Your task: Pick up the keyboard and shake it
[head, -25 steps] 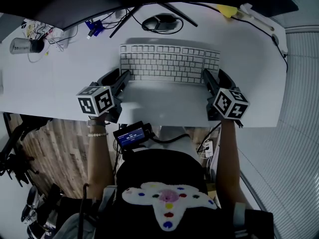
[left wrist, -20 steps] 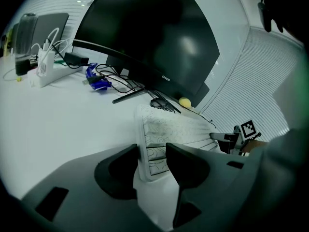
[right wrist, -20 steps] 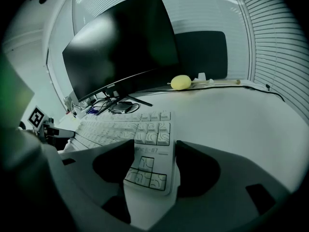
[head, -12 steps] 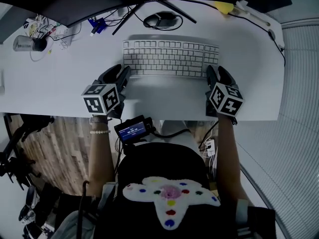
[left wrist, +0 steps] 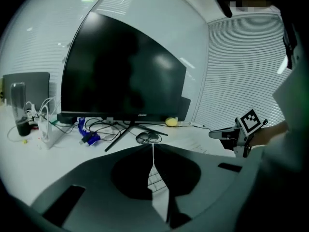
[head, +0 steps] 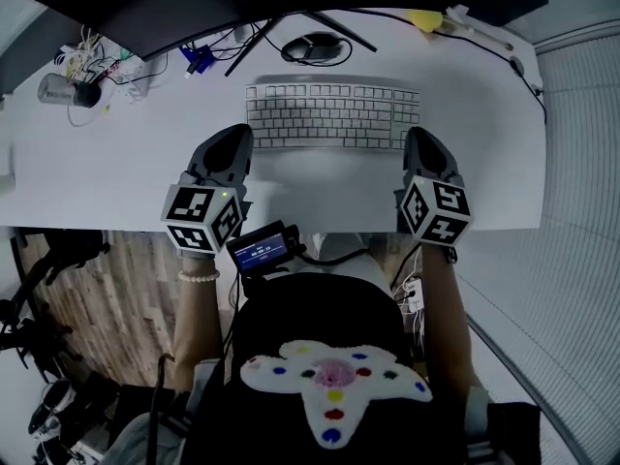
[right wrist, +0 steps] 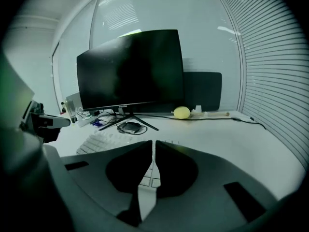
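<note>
Beside keyboard [head: 332, 116] ends: hand-held grippers [head: 239, 138] [head: 416, 138] just closed, empty.

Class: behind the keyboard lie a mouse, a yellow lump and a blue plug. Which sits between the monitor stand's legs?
The dark mouse; the yellow lump lies far right, the blue plug left of the stand's legs.

Keyboard [head: 332, 116] on desk [head: 145, 172] — mouse [head: 315, 46] behind, monitor [head: 194, 8] beyond.

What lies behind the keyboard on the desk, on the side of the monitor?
Behind the keyboard lie a dark mouse and the stand legs of the monitor. The monitor covers whatever is farther back.
</note>
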Available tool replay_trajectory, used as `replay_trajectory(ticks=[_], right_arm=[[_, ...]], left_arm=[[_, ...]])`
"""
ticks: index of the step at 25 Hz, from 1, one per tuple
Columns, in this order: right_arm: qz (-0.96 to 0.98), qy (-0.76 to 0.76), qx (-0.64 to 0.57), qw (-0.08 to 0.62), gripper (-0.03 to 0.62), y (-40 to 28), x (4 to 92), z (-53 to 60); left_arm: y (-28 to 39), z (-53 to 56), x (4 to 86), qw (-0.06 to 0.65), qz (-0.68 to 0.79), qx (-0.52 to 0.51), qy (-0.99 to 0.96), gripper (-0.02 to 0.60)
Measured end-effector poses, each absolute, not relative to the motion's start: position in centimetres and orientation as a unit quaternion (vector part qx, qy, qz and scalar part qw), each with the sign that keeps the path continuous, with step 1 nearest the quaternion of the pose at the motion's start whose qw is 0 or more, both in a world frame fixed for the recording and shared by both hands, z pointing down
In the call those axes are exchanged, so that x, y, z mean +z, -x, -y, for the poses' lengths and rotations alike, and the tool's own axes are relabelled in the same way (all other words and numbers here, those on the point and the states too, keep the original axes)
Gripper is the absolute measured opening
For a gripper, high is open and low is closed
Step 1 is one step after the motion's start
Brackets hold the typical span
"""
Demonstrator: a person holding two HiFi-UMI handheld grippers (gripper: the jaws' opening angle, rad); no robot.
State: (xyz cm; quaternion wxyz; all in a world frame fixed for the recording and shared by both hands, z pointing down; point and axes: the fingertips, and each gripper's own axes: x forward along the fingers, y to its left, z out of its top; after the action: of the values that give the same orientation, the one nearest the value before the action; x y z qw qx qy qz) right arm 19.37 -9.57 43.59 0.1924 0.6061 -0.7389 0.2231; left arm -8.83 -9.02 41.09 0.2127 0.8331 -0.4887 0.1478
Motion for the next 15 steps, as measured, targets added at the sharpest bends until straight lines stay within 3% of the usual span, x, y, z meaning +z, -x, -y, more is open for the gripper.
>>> replay_trajectory(ticks=[15], right_arm=[[0.791,-0.585,0.131,0.121,0.043,-14.6,31.9,6.7]], left_arm=[[5.5,7.0,31.1,0.114,0.445,0.108,-0.882,0.017]])
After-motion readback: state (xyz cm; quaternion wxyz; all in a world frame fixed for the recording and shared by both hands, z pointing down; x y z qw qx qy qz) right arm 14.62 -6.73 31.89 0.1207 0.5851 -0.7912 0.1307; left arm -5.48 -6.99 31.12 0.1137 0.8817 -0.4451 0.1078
